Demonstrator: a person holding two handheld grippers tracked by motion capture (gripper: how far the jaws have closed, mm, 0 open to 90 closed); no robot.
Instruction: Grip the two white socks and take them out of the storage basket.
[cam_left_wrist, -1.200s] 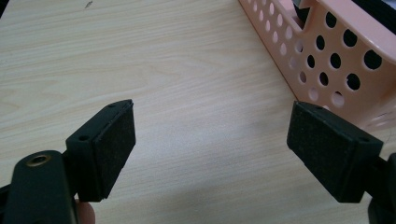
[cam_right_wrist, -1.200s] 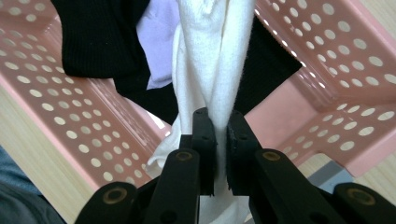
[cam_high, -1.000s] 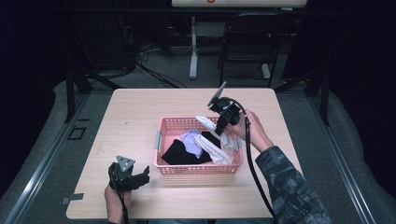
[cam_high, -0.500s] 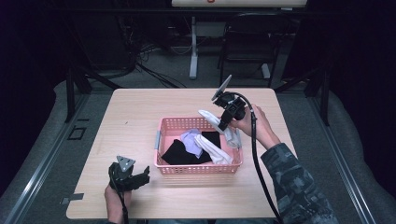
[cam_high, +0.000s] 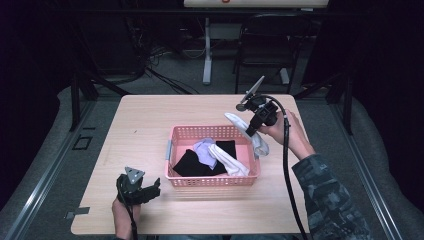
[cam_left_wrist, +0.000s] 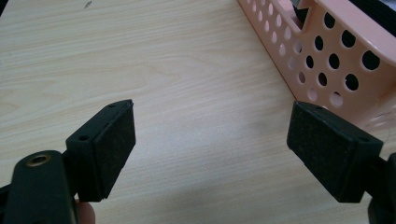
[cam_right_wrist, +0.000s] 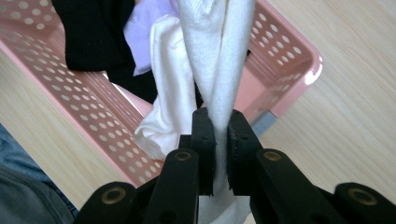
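A pink perforated basket (cam_high: 212, 181) sits mid-table and holds a black cloth (cam_high: 187, 162), a lavender cloth (cam_high: 204, 149) and a white sock (cam_high: 230, 161). My right gripper (cam_high: 251, 131) hovers over the basket's far right corner, shut on another white sock (cam_high: 259, 144) that hangs from it. The right gripper view has the jaws (cam_right_wrist: 220, 116) pinching that sock (cam_right_wrist: 219, 56) above the basket's corner (cam_right_wrist: 299, 51). My left gripper (cam_high: 152, 190) rests near the front left of the table, open and holding nothing. Its pads (cam_left_wrist: 109, 140) frame bare wood beside the basket wall (cam_left_wrist: 336, 51).
A wide strip of bare wooden tabletop (cam_high: 145, 125) runs along the left and back of the basket. Beyond the table's far edge stand a chair (cam_high: 265, 45) and a stand's legs on dark floor. The right gripper's cable (cam_high: 287, 170) trails along the sleeve.
My right gripper has risen and drawn back to the right with the white sock, pulling it up out of the basket. The left gripper has stayed put.
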